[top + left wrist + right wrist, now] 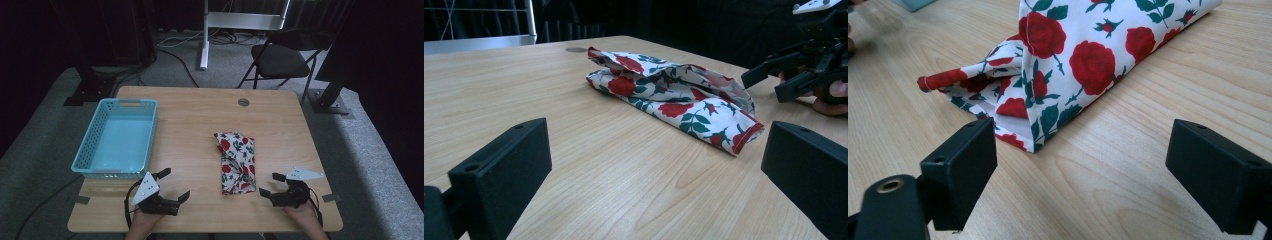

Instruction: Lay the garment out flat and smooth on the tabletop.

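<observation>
You had the folded rose-print cloth (236,162) lying ungripped right of the blue basket (120,137), with left gripper (172,185) and right gripper (270,184) both spread empty flanking its near end.

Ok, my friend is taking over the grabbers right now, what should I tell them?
Left gripper: open, holding nothing, near the table's front edge, left of the cloth.
Right gripper: open, holding nothing, just right of the cloth's near end; its fingers are close to the cloth's corner but not on it.
Rose-print cloth: loosely folded in a long strip, mid-table, near corner gaping open.
Blue basket: at the table's left, nothing inside.
Done: cloth looks partly folded.
Left: probably grab the cloth, tidy the fold and perhaps move it to the basket.
</observation>
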`<action>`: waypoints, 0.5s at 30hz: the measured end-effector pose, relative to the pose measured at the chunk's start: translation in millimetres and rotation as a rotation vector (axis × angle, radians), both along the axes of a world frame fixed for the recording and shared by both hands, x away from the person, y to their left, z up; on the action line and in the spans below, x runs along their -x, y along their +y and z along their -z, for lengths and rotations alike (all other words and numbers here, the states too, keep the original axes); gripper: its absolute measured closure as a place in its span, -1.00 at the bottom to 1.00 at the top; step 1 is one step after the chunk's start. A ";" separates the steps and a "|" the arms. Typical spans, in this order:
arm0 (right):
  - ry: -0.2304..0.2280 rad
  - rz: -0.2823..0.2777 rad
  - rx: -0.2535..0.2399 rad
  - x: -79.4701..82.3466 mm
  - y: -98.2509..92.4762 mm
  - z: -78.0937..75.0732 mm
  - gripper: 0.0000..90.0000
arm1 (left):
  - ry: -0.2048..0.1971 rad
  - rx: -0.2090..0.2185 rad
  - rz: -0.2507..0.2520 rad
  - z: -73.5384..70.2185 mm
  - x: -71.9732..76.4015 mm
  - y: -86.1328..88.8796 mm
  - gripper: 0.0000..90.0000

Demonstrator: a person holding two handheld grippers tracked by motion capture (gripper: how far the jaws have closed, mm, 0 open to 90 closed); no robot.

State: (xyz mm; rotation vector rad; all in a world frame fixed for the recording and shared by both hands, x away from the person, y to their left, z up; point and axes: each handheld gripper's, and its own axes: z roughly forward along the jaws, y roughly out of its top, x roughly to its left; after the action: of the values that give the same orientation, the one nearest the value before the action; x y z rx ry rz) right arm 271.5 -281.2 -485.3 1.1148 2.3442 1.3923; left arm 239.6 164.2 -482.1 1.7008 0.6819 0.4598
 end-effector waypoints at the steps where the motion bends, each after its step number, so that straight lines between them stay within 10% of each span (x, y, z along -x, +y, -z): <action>1: -0.007 0.004 -0.002 0.1 0.0 -0.3 -0.72 | -0.002 0.000 0.003 0.0 0.3 -0.2 -0.99; 15: -0.053 0.055 -0.001 5.9 4.1 -3.4 -0.71 | -0.005 0.003 0.008 0.1 0.4 -0.3 -0.99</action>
State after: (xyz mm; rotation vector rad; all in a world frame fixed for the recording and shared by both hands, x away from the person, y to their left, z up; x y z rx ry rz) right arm 265.6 -277.1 -481.9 1.1195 2.2589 1.3876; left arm 239.2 163.9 -482.2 1.6982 0.6714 0.4572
